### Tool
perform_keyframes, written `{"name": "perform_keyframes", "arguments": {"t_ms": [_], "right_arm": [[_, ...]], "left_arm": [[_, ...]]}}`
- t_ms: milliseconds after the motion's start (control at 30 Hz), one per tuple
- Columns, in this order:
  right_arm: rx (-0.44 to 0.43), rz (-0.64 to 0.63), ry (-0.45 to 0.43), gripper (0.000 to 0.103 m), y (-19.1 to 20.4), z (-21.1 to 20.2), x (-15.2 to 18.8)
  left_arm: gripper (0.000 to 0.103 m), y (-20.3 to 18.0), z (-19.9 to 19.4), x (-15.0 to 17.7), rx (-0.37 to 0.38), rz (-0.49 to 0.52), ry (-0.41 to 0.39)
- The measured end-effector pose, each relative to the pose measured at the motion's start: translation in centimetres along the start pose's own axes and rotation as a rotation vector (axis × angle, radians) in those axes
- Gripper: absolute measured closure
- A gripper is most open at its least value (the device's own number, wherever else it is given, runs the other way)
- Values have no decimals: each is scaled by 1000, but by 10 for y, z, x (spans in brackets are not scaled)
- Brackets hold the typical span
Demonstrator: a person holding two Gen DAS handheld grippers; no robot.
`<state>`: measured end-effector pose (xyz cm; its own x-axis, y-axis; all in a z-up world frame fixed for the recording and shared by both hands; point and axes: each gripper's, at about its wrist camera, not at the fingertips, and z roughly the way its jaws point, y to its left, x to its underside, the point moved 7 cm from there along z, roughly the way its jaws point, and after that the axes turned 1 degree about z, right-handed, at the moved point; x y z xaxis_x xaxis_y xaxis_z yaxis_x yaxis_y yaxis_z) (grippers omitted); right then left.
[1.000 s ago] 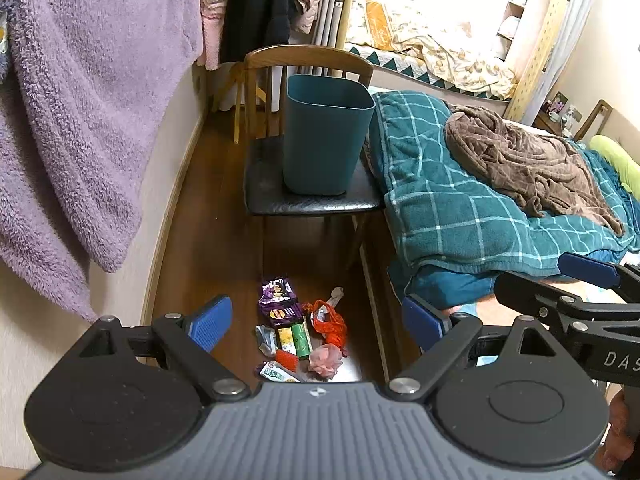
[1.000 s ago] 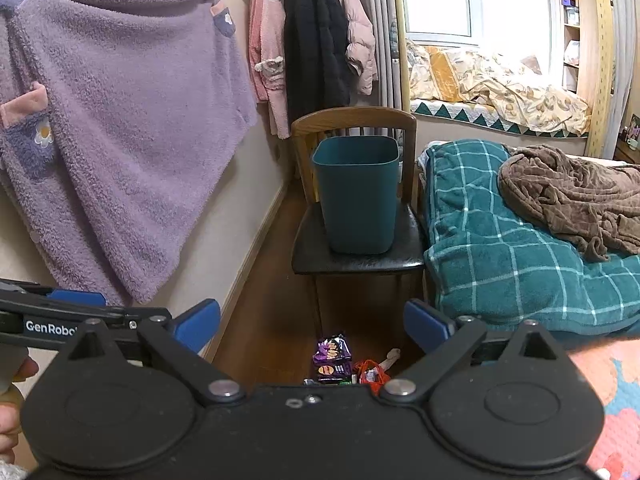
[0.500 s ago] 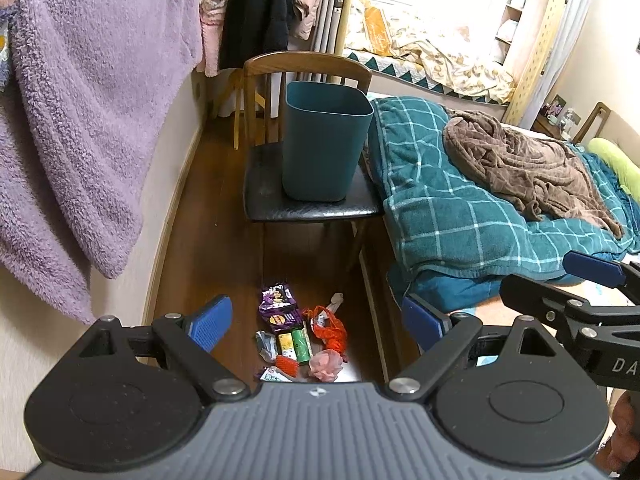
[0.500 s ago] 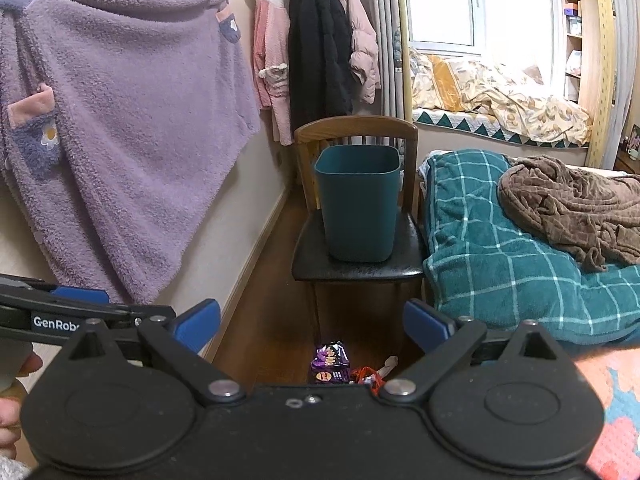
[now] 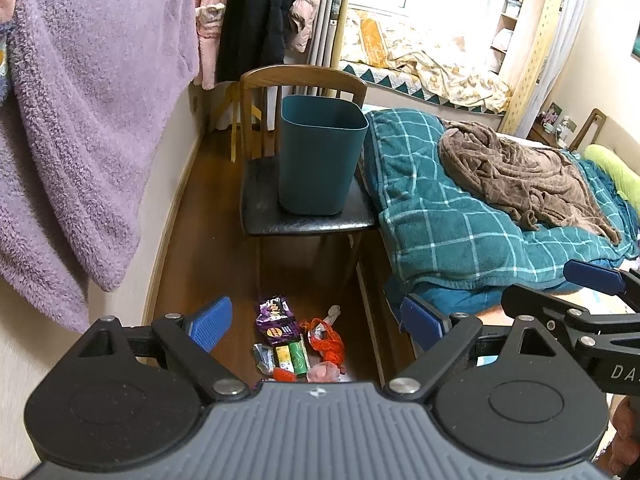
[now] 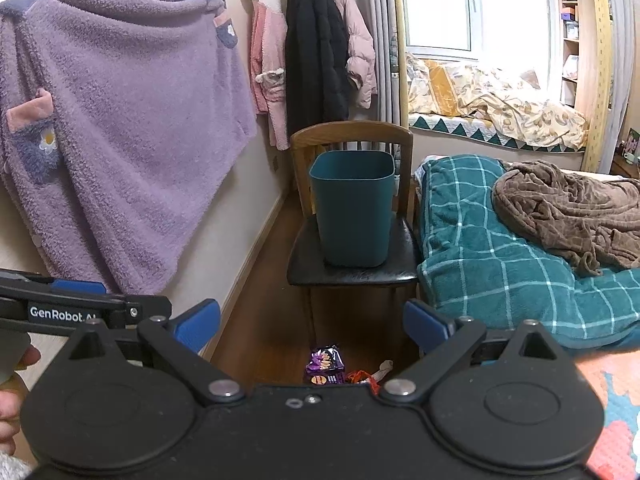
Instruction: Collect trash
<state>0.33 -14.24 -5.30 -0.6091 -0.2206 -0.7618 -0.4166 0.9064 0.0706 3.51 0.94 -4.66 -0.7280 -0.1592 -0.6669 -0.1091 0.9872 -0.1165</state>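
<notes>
Risks first, ranked by size of item. Bed [image 5: 460,216], with its teal checked blanket, is crowding the narrow floor [image 5: 208,240] strip, so a low reach risks snagging the fabric. Chair [image 5: 304,220] is carrying the teal bin [image 5: 320,156] on its seat, up off the floor; a clumsy drop against the rim could be tipping the bin off the seat. Trash pile [image 5: 300,344] is lying on the floor in front of the chair legs, between wall and bed: purple wrapper [image 5: 277,318], orange-red net bag [image 5: 330,342], green tube [image 5: 298,356], pink scrap [image 5: 322,372]. These are touching or overlapping, so a pinch is likely taking two or slipping on thin film. Left gripper [image 5: 316,324] is hovering high above the pile, angled downward, fingers spread apart and grasping nothing. Right gripper [image 6: 312,320] is hanging level beside it, aimed more at the chair, fingers likewise released and empty.
</notes>
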Motion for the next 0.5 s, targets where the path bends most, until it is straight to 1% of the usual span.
{"name": "perform_keyframes", "arguments": {"t_ms": [500], "right_arm": [[-19, -1, -12, 4, -1, 0, -5]], "left_arm": [[10, 1, 5, -1, 1, -4, 9]]}}
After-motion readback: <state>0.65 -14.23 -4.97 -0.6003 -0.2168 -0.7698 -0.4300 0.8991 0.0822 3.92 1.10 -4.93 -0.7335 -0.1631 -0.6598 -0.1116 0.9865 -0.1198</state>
